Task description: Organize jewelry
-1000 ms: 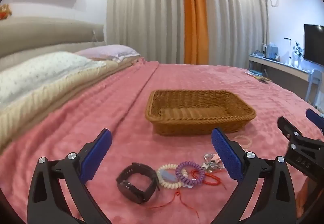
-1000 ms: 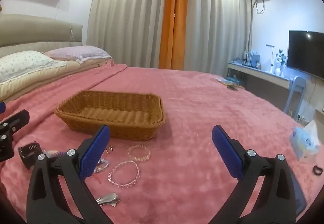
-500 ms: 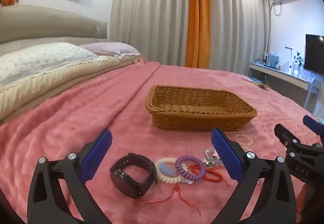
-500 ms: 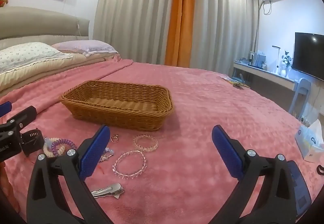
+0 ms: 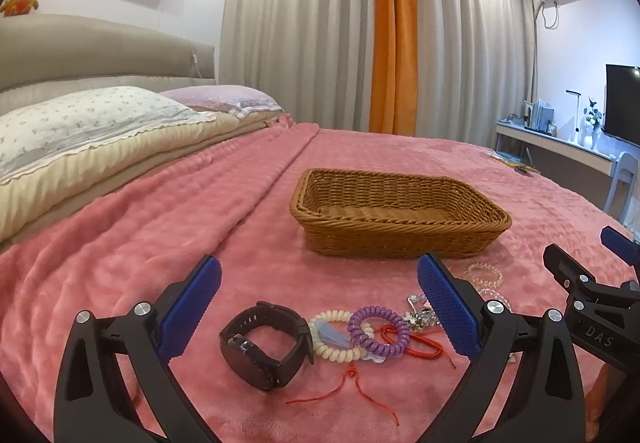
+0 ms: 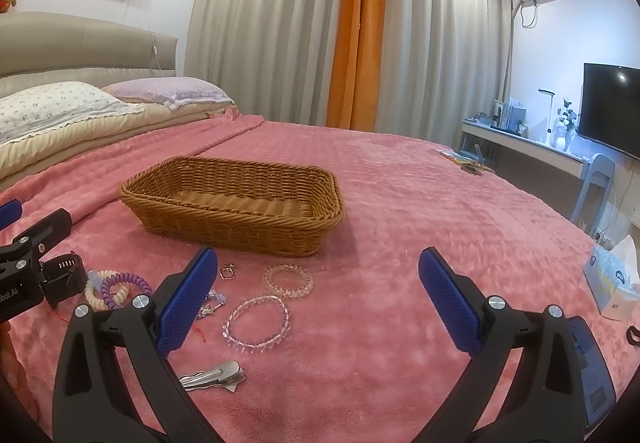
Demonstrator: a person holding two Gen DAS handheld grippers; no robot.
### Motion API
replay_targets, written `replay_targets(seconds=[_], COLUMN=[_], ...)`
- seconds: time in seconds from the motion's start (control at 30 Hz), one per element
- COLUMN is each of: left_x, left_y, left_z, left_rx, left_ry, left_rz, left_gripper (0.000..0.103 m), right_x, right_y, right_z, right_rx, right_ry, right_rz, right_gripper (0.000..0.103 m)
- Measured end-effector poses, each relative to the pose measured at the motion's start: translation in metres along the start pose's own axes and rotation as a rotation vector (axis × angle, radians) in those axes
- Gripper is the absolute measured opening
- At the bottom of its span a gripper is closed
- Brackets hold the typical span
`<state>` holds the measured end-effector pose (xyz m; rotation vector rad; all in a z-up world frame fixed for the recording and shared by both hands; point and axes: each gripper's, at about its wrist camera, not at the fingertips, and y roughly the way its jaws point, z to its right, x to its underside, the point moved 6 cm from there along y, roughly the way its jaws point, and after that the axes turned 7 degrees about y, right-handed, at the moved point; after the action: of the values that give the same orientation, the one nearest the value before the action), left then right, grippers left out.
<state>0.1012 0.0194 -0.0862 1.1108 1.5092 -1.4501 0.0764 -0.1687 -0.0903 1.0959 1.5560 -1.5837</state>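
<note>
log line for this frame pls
phase: pre-grasp | left tool: open, over black watch | right tool: open, empty | wicker basket: nothing visible inside | jewelry: all on pink blanket

Watch (image 5: 266, 345), coil ties (image 5: 378, 331), bead bracelets (image 6: 257, 318) lie before empty wicker basket (image 5: 396, 243)

left tongs (image 5: 318, 305) tilted up | right tongs (image 6: 318, 303) nearer the basket (image 6: 236, 221) (jewelry unmoved)
</note>
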Motion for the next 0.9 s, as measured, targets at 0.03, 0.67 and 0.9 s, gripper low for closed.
replay_targets(seconds=[0.03,0.67,0.9], left_x=[0.0006,0.0034,0.0007], left_y=[-0.0015,-0.0033,-0.0030], left_z=[0.0024,0.0038,0.0059], left_rx=[-0.001,-0.010,-0.008], left_ry=[0.003,0.012,0.007], left_rz=[0.002,-0.001,0.000], left_gripper=[0.096,0.095,0.096], right_x=[0.0011,0.0090,0.0099], right_y=[0.0005,0.0059,0.0055], right_z=[0.0005,0.0007,0.0012], right_rx=[-0.002,-0.004,-0.004], right_ry=[-0.001,-0.001,-0.002], right_rz=[0.001,0.009,0.012], right_gripper=[0.097,0.097,0.097])
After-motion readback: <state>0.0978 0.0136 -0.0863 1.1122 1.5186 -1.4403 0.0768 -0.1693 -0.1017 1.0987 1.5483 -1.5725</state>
